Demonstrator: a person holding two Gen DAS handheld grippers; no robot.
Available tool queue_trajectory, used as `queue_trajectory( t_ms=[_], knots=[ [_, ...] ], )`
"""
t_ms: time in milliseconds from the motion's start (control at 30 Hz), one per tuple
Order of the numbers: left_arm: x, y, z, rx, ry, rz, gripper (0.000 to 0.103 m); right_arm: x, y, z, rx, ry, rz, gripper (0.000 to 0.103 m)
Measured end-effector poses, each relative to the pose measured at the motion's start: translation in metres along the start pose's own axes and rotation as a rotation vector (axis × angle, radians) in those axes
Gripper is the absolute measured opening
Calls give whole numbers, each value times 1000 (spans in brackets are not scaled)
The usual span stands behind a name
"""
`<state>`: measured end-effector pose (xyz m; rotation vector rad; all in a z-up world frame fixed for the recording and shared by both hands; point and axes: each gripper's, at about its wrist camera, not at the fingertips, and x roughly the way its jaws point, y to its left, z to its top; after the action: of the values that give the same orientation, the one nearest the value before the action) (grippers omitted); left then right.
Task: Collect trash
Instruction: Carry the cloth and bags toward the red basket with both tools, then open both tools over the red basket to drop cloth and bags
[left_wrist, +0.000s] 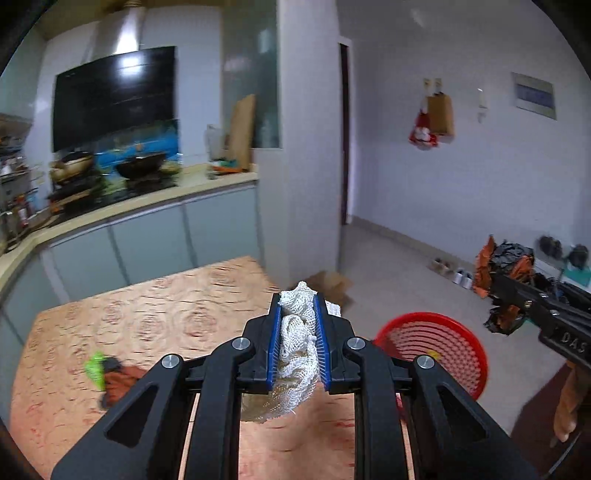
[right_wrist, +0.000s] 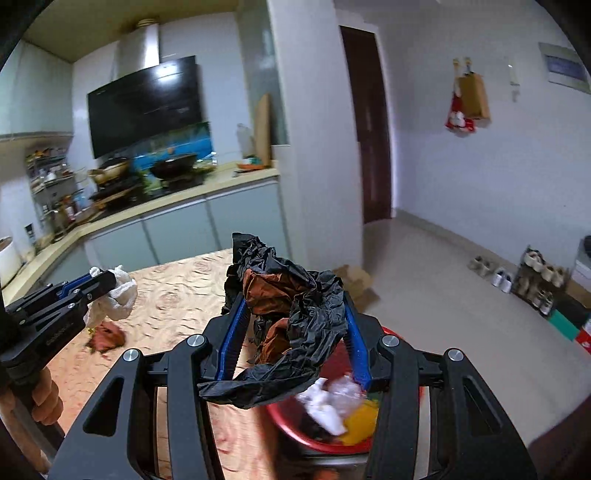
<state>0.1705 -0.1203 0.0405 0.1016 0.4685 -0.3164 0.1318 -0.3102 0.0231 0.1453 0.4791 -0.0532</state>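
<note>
My left gripper (left_wrist: 298, 300) is shut on a white foam net (left_wrist: 297, 354) and holds it above the patterned table (left_wrist: 147, 317); it also shows at the left of the right wrist view (right_wrist: 110, 282). My right gripper (right_wrist: 293, 308) is shut on a crumpled black and brown wrapper (right_wrist: 291, 314), held above the red basket (right_wrist: 317, 439); it also shows in the left wrist view (left_wrist: 504, 291). The red basket (left_wrist: 436, 343) stands off the table's right edge and holds white, clear and yellow trash (right_wrist: 332, 402). A green and brown scrap (left_wrist: 103, 373) lies on the table at the left.
A kitchen counter (left_wrist: 147, 206) with pans and a stove runs behind the table. A white pillar (left_wrist: 306, 147) and a dark doorway (right_wrist: 369, 129) stand beyond. A cardboard box (right_wrist: 354, 280) and shoes (right_wrist: 502, 277) are on the floor at the right.
</note>
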Motion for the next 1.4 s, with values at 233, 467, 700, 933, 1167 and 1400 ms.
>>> queue_trajectory(
  t_ms=[233,467,700,933,1167,1400],
  knots=[
    [40,-48,-6,33,79,-121,16,14,-36,-17,38,53,-50,47],
    [84,-78,-14,49,169,-227,16,40,-60,-36,62,128,-81,47],
    [123,-95,-32,48,267,-304,17,71,-73,-57,68,227,-71,48],
    [150,-94,-40,6,337,-355,20,91,-79,-68,87,295,-39,55],
    [142,-84,-30,-16,303,-374,55,86,-82,-66,119,282,-12,70],
    [124,-58,-19,-61,260,-341,66,71,-78,-59,120,234,-20,70]
  ],
)
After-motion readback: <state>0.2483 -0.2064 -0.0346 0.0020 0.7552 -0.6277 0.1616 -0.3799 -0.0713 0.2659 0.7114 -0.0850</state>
